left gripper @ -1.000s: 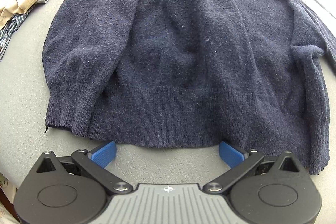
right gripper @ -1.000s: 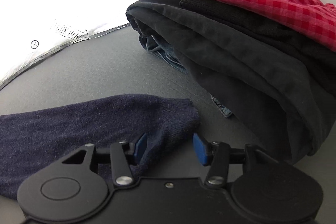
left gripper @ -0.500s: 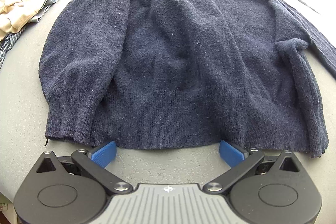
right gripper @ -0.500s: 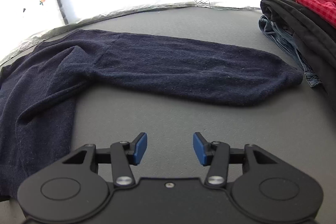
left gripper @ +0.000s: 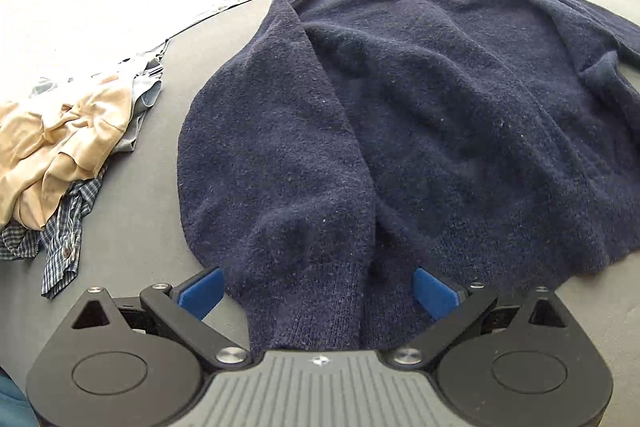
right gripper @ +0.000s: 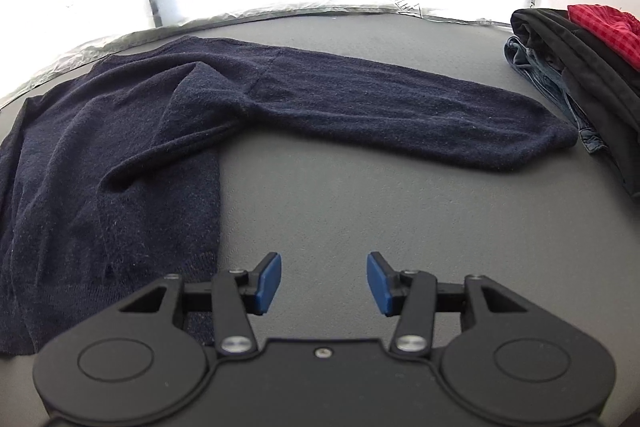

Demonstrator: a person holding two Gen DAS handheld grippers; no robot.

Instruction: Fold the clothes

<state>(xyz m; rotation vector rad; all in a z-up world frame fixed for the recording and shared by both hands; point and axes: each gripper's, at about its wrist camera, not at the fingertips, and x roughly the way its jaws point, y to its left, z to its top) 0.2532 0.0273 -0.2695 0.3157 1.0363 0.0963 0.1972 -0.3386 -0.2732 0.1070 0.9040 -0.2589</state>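
Observation:
A navy knit sweater (left gripper: 440, 115) lies flat on the grey table, one sleeve folded down over its left side. My left gripper (left gripper: 316, 293) is open, its blue fingers either side of that sleeve's ribbed cuff (left gripper: 308, 303) at the hem. In the right wrist view the sweater's body (right gripper: 100, 167) lies at the left and its other sleeve (right gripper: 400, 107) stretches out to the right. My right gripper (right gripper: 324, 283) is open and empty over bare table, just right of the hem.
A loose heap of beige, grey and plaid clothes (left gripper: 60, 147) lies to the left of the sweater. A folded stack of black, denim and red checked garments (right gripper: 580, 67) stands at the far right, near the sleeve's cuff. A white wall runs behind the table.
My left gripper has moved forward and left, so the folded sleeve's cuff now lies between its fingers. My right gripper has drawn back from the outstretched sleeve's cuff and swung left, still open.

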